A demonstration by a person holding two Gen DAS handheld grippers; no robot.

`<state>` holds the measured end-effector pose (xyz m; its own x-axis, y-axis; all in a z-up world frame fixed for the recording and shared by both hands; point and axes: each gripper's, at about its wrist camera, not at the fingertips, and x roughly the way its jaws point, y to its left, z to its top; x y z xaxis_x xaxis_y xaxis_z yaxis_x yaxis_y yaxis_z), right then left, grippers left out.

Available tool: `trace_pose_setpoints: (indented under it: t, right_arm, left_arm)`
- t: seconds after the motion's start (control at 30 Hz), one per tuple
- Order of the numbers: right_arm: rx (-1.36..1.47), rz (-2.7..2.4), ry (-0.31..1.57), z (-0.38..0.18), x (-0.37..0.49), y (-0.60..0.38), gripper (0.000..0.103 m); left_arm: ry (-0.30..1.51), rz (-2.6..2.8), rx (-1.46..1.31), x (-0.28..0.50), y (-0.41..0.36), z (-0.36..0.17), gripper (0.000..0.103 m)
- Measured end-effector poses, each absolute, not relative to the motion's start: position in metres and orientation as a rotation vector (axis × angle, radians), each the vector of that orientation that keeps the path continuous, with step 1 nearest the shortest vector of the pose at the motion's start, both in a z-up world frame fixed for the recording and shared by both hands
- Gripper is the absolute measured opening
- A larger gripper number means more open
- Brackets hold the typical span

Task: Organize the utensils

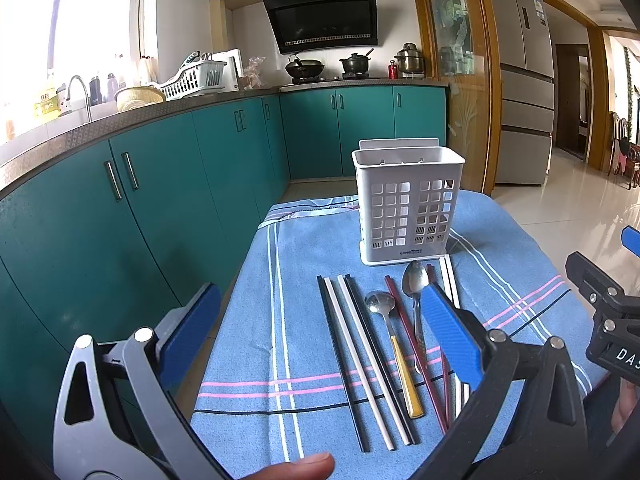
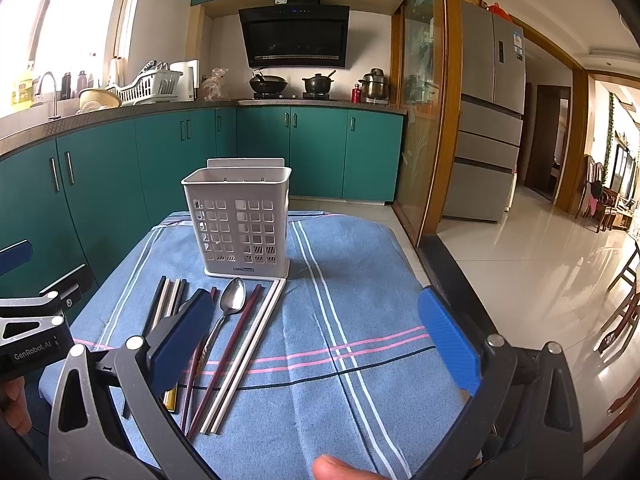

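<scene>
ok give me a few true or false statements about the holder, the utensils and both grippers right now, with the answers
1. The white holder stands upright on the blue cloth. True.
2. A spoon is already inside the holder. False: both spoons, the yellow-handled spoon and the metal spoon, lie on the cloth in front of it.
3. The left gripper is open and holds nothing. True.
4. The right gripper is shut on a chopstick. False: it is open and empty.
5. The white chopsticks lie flat on the cloth. True.
6. The holder lies tipped on its side. False: it stands upright.
</scene>
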<state>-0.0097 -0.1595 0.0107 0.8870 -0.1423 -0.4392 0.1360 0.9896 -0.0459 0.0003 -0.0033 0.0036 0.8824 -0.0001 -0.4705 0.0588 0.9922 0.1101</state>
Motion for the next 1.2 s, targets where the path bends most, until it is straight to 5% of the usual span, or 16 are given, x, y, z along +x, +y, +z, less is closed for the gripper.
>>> trace_pose_setpoints:
  t: [1.2]
  right_arm:
    - [-0.015,-0.138,0.462,0.0087,-0.0124,-0.1583,0.100]
  left_arm:
    - [0.492,-0.032,0.124,0.0003,-0.0058,0.0024,0.099]
